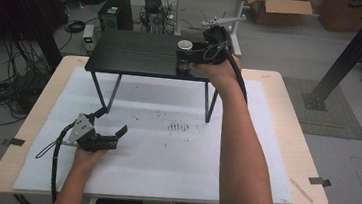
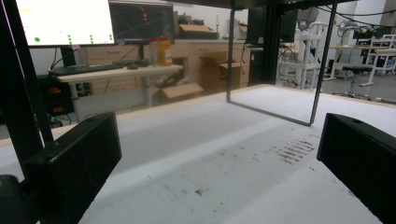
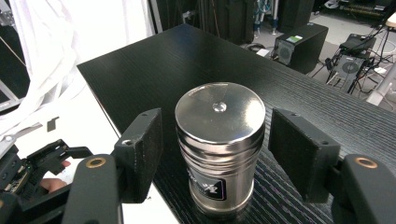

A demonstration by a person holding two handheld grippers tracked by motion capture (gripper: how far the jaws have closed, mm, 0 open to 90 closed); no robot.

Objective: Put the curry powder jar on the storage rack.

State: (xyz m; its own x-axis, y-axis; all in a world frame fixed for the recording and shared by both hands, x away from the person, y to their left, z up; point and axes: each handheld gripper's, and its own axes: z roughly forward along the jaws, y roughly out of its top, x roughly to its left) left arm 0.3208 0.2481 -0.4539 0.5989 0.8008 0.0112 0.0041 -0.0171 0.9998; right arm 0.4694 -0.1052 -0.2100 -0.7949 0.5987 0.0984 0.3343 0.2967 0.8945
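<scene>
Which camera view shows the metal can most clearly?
The right gripper view: the metal can stands close between the open jaws of the right gripper, lid and label visible. The high view shows it small on the black shelf.

1. A small black shelf (image 1: 138, 52) is seen standing on a white sheet (image 1: 174, 151).
2. A metal tin (image 1: 184, 56) is flanked by the right gripper (image 1: 188, 57) on the shelf's right end.
3. The left gripper (image 1: 111, 123) is held low over the sheet, jaws spread.

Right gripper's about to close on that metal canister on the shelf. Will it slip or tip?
The metal canister looks polished and ribbed, so probably slippery. It stands upright near the black shelf edge; a sideways nudge might topple it. The right gripper straddles it, open.
</scene>
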